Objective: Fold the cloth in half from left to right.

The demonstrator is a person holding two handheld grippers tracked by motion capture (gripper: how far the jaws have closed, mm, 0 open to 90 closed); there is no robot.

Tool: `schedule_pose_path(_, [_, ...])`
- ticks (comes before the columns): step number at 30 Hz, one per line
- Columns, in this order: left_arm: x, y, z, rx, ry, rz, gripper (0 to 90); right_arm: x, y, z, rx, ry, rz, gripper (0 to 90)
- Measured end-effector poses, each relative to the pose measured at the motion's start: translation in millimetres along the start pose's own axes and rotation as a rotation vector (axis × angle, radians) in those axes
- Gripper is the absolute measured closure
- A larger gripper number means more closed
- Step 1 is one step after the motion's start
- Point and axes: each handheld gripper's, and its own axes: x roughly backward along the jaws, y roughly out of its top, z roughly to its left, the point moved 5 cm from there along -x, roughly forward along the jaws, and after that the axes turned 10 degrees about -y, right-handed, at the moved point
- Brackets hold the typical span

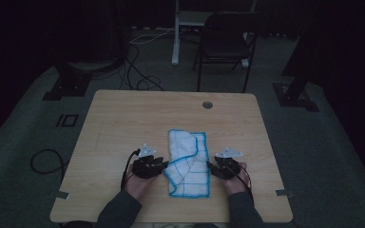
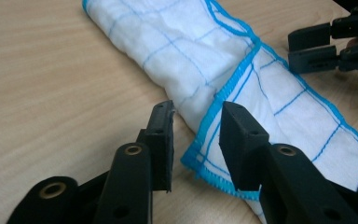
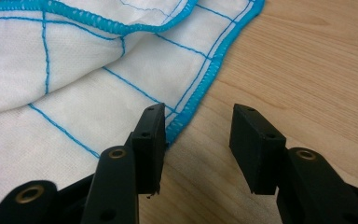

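Between both grippers, folded cloth [image 1: 188, 161]

Folded cloth [image 1: 187, 162] on the table [image 1: 119, 118], a gripper at each side
Left gripper [image 1: 164, 165] sits at the cloth's 9 o'clock, right gripper [image 1: 210, 166] at its 3 o'clock; a chair [image 1: 225, 40] stands beyond the table's far edge, toward 12 o'clock

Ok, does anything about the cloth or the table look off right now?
Nothing damaged or spilled. The white cloth with blue edging lies folded unevenly on the table: its far half is bunched into a loose roll and one flap crosses the near half at a slant, so the edges don't line up. Both grippers sit open beside it, left gripper, right gripper.
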Motion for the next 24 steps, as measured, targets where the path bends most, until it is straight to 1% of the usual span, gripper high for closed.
schedule_pose_path(4, [-3.2,-4.8,-0.4,0.021,-0.023,0.001,62.3,0.0,0.0,0.0,0.0,0.0,0.0,55.8])
schedule_pose_path(6, [-4.2,-6.3,0.9,0.029,-0.022,0.004,61.0,0.1,0.0,0.1,-0.001,0.0,0.0,55.8])
schedule_pose_path(9, [-5.7,-7.8,1.6,0.05,-0.037,0.001,60.8,0.0,0.0,0.1,0.0,0.0,0.001,55.7])
schedule_pose_path(12, [-8.0,-9.1,0.7,0.049,-0.043,0.004,59.7,-0.1,0.0,0.1,0.002,0.0,0.0,55.8])
schedule_pose_path(14, [-9.7,-10.0,0.3,0.056,-0.049,0.01,59.3,-0.1,0.0,0.0,0.002,0.0,0.0,55.7])
schedule_pose_path(15, [-10.2,-10.7,0.0,0.057,-0.052,0.016,61.2,0.0,0.0,0.1,0.001,0.0,0.001,55.7])
schedule_pose_path(17, [-10.1,-11.4,-2.4,0.054,-0.06,0.022,74.0,-0.1,0.0,0.0,0.001,-0.001,0.0,55.5])
schedule_pose_path(19, [-8.9,-10.0,-6.9,0.036,-0.059,0.014,81.7,-0.1,0.0,-0.1,0.002,-0.001,0.0,55.4])
schedule_pose_path(21, [-7.2,-6.9,-12.5,0.014,-0.066,0.003,85.8,-0.2,0.0,-0.1,0.0,-0.001,-0.001,55.4])
schedule_pose_path(24, [-4.1,0.0,-20.6,-0.015,-0.074,-0.011,87.0,-0.1,0.0,0.0,0.001,-0.002,0.0,55.4])
